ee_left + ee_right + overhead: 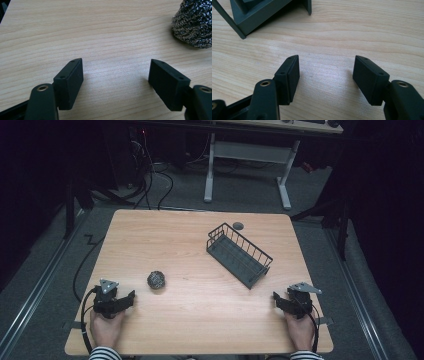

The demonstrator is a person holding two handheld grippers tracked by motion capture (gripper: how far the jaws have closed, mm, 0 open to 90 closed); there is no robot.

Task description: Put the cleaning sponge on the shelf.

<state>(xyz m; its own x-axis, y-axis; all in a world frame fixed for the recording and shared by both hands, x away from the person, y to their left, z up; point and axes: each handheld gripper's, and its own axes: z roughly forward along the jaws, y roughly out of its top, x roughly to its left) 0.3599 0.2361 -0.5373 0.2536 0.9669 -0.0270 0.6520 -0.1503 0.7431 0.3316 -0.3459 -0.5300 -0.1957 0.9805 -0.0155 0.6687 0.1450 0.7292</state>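
A pale wood-grain tabletop (pixel 200 320) stands in a dim room with grey carpet. Cables trail over the floor behind it, and a white-legged desk (pixel 250 165) stands farther back.

On the tabletop I count one steel-wool scourer (pixel 156 280), one dark wire basket (pixel 239 254) and one small round grey disc (pixel 238 225) near the far edge. Two claws rest at the near edge, each in a hand with a striped sleeve.

The scourer is a rounded ball of tangled silver and dark metal strands, glinting in the light. It lies alone on the bare wood, left of centre, just ahead and to the right of the left claw (pixel 131 296), not touching it. In the left gripper view it sits at the upper right (pixel 193 23), beyond the jaws.

The left claw's jaws stand apart with only wood between them. The right claw (pixel 276 298) is likewise spread wide and holds nothing, near the basket's nearer end (pixel 259 12).
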